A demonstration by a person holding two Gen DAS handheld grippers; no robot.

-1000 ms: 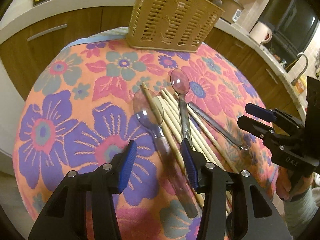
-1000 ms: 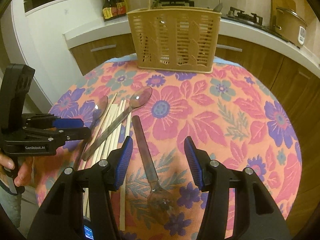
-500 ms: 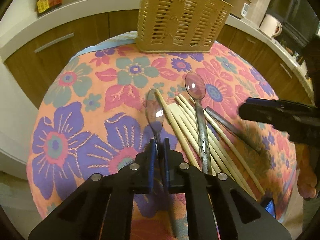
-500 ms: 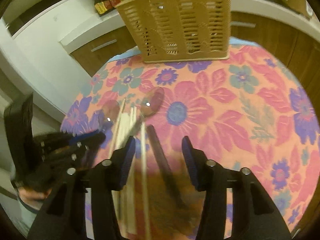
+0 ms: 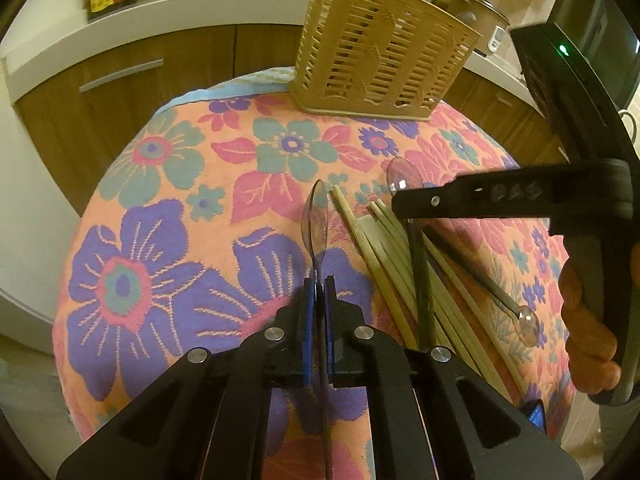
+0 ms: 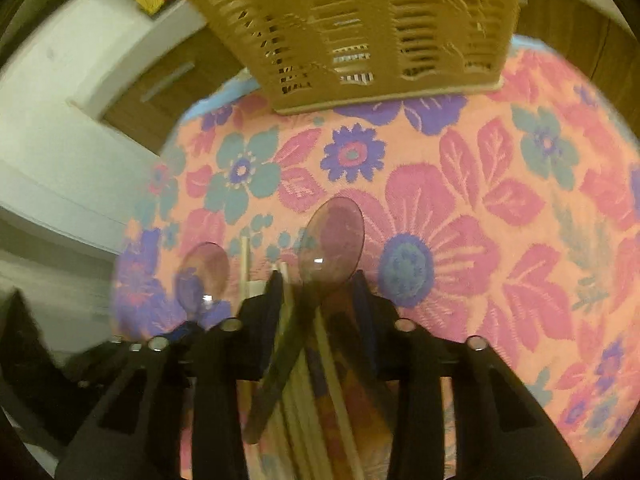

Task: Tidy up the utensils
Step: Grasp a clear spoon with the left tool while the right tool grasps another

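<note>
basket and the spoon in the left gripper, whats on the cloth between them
Nothing: in the left wrist view only bare floral tablecloth lies between the basket and the clear spoon.

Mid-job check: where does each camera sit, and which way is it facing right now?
Left wrist: sits on the left claw, looking down and forward over the table toward the basket; the claw is shut on a clear spoon; the right claw and a hand show at the right edge.
Right wrist: sits on the right claw, facing the basket; its jaws, just closing, straddle the second spoon above the chopsticks.
Shared: basket, both spoons, chopsticks, floral cloth.
</note>
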